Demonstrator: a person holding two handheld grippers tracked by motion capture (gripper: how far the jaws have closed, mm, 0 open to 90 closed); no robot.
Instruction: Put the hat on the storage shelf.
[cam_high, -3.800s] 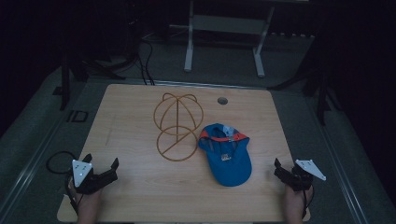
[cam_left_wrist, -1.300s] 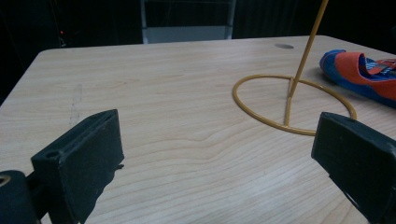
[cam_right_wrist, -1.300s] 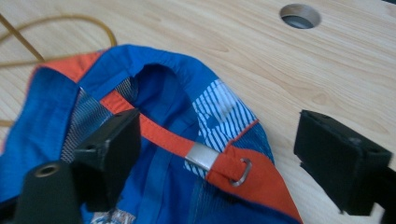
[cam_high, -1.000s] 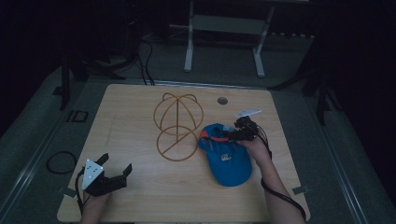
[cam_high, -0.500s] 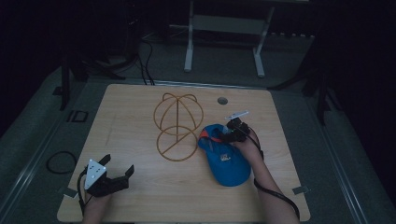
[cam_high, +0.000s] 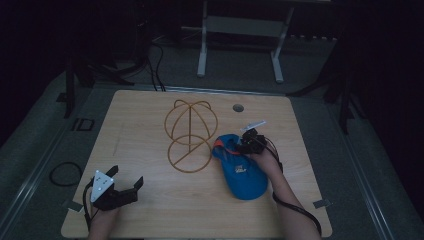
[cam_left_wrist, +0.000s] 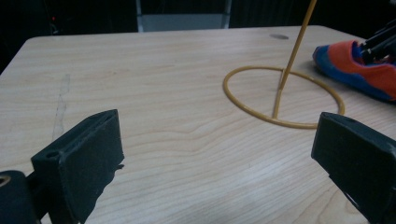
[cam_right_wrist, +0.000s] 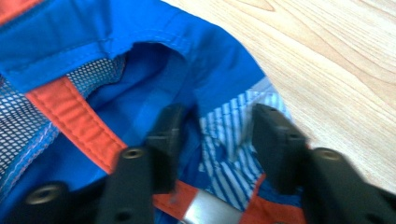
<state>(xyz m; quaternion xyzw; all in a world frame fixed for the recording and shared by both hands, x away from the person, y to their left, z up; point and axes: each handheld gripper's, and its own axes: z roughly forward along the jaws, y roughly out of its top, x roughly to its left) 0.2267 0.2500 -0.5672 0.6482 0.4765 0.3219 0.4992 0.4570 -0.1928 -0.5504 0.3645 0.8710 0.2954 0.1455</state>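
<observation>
The left gripper sat near the table's near-left corner, well short of the cap, its jaws standing wide apart with nothing between them; in the left gripper view its two black pads framed bare wood. It had no part in the step, and was best kept there, clear of the wire frame.

Further in lay the blue cap, on the table to the right of the wire hat stand, its brim toward the person and its orange-trimmed back edge toward the far side, the near edge of its crown just beside the stand's ring base.

At the cap's far end the right gripper was down on the back edge. Its jaws had just been closing and stood partly shut, with the blue and striped cloth by the rear opening between them. The right gripper view was blurred, so whether the pads already pinched the cloth could not be told for certain; it looked as though a fold lay between them without yet being squeezed flat.

To do this step well, the jaws probably needed to take the doubled hem and the orange band rather than the thin mesh, which might slip or stretch. The grip should firm up before any lift, and the lift should go straight up, so that the cap would not drag into the stand's base and shift it
</observation>
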